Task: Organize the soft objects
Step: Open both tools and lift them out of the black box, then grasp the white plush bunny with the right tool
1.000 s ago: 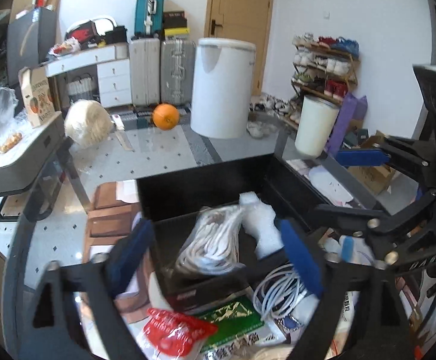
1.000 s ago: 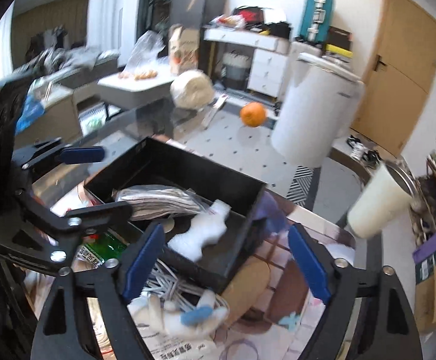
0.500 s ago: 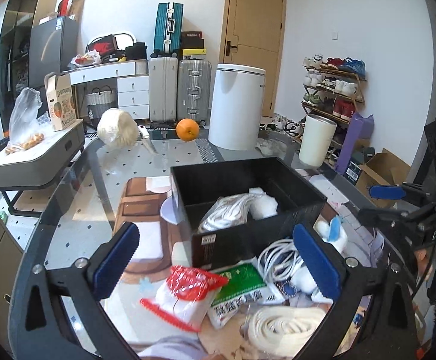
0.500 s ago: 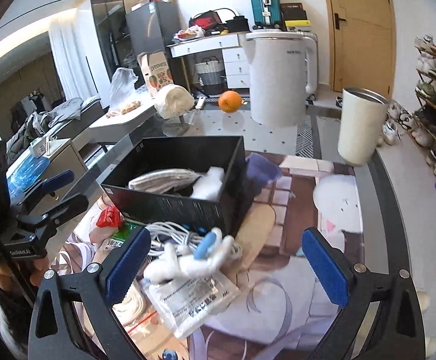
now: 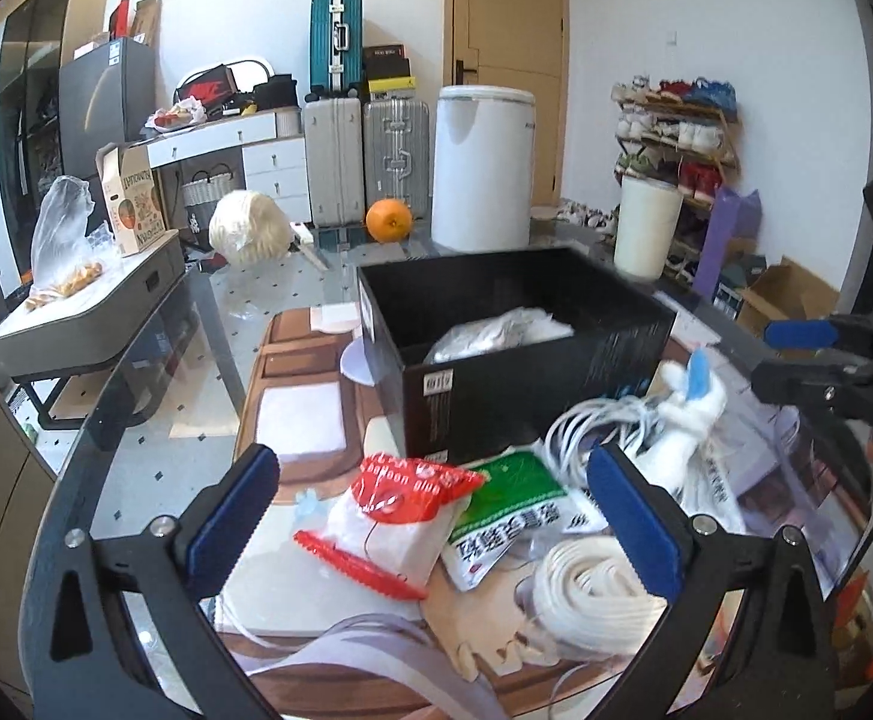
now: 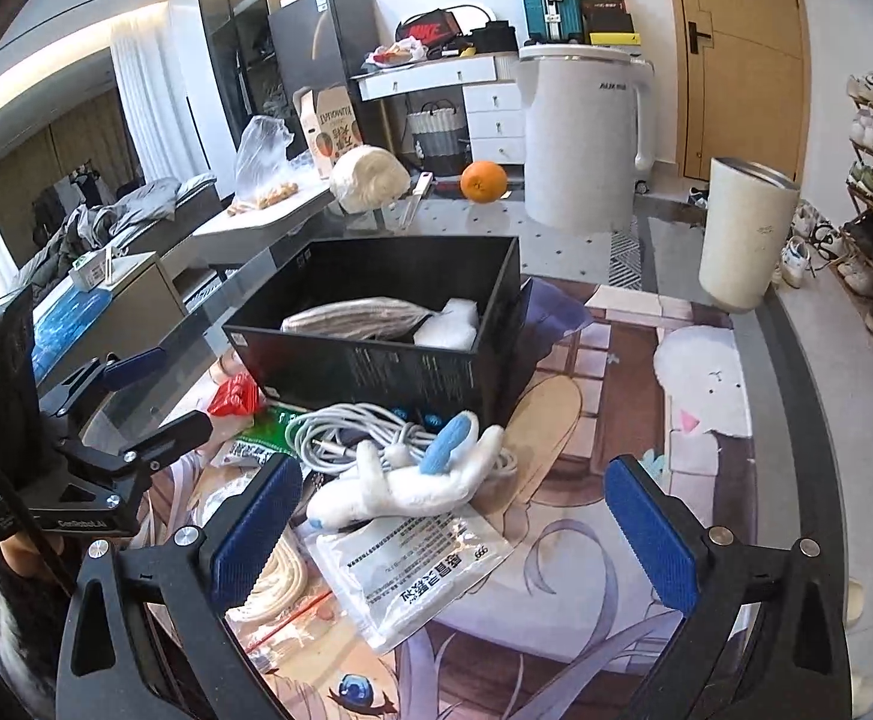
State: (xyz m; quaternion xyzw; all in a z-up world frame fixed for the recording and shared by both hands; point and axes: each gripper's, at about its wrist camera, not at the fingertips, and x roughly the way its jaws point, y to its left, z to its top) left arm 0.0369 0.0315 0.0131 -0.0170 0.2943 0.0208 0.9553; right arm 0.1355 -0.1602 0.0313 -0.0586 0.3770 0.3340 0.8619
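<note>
A black box point(image 5: 532, 354) point(image 6: 388, 336) stands mid-table and holds a bagged white bundle point(image 6: 355, 317) and a white soft item point(image 6: 448, 330). In front of it lie a red-and-white pouch point(image 5: 400, 510), a green-and-white packet point(image 5: 514, 510), a grey-white cable coil point(image 6: 364, 432), a white and blue plush toy point(image 6: 418, 480) point(image 5: 691, 402), a white rope coil point(image 5: 592, 588) and a white printed bag point(image 6: 418, 564). My left gripper point(image 5: 436, 522) is open and empty above the pouch. My right gripper point(image 6: 454, 528) is open and empty around the plush and bag.
A white kettle point(image 6: 580, 138), an orange point(image 6: 483, 181), a wrapped white roll point(image 6: 370, 177) and a cream cup point(image 6: 742, 228) stand behind the box on the glass table. A printed mat point(image 6: 706, 420) covers the near table. Each gripper shows in the other's view point(image 5: 826, 366) point(image 6: 94, 420).
Both grippers have pulled back from over the box toward the near edge and opened wider. The loose items in front of the box have come into view between the fingers.
</note>
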